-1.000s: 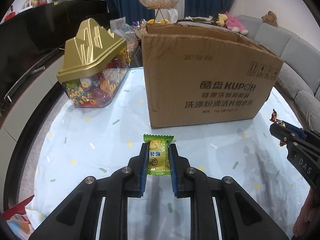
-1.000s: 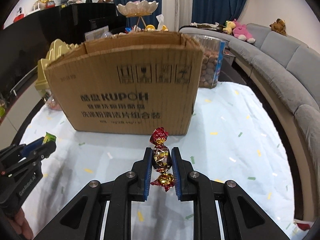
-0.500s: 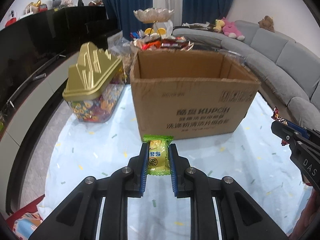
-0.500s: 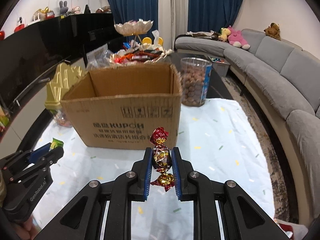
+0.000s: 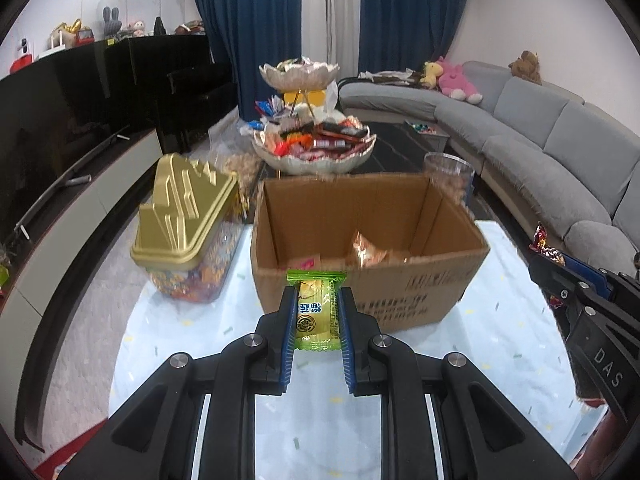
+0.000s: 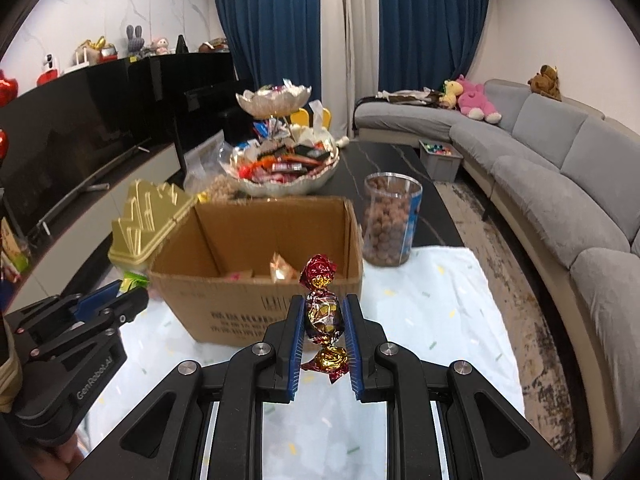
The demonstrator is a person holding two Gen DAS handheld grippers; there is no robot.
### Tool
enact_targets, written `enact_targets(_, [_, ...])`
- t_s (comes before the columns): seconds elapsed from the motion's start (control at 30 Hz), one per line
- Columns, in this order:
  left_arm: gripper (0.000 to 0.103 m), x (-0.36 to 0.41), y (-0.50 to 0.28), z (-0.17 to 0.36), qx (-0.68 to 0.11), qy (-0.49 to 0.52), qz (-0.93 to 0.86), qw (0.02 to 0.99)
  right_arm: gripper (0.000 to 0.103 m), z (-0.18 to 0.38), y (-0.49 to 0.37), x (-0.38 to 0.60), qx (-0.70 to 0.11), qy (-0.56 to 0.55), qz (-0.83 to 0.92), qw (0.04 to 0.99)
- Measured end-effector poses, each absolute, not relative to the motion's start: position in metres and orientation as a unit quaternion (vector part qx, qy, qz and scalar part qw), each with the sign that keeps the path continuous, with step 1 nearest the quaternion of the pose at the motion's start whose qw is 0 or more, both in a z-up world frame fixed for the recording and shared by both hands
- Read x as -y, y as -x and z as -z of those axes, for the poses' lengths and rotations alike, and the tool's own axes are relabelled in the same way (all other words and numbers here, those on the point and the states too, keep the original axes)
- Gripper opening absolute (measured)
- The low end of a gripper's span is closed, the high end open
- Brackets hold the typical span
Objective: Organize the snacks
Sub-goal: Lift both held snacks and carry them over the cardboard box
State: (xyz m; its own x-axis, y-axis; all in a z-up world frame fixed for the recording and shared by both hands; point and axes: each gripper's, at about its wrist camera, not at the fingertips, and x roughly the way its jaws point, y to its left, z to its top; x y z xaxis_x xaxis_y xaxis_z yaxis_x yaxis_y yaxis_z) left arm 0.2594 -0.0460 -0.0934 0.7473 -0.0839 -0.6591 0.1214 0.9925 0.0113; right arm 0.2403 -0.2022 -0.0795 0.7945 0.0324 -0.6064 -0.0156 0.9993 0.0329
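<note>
Snacks sit clamped in both tools: left gripper [image 5: 316,312] pinches a flat, glossy green-and-yellow packet [image 5: 315,312], right gripper [image 6: 323,320] squeezes a crinkly red-gold foil candy [image 6: 322,316], before the open corrugated cardboard box [image 6: 240,304].

Grey curved sofa [image 6: 552,176], dark blue curtains [image 6: 264,20], white marbled wall [image 6: 100,8], black TV cabinet [image 5: 80,92], patterned rug [image 6: 516,272]

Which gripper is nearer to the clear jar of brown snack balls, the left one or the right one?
Right. The right gripper, shut on a red-gold candy, is on the jar's side of the cardboard box. The left gripper, holding a green packet, is toward the gold-lidded container.
</note>
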Motion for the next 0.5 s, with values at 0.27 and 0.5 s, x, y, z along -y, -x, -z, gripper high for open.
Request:
enact_targets(0.27, [0.021,0.048,-0.277,0.070,-0.338,-0.026,0.056,0.939,0.021,0.054,-0.256,0.199,-0.301,-0.008,-0.017,0.954])
enact_targets(0.5, [0.021,0.048,-0.293,0.055,-0.327,-0.026,0.055,0.943,0.021,0.041,-0.272,0.198,-0.292,-0.008,-0.020,0.956])
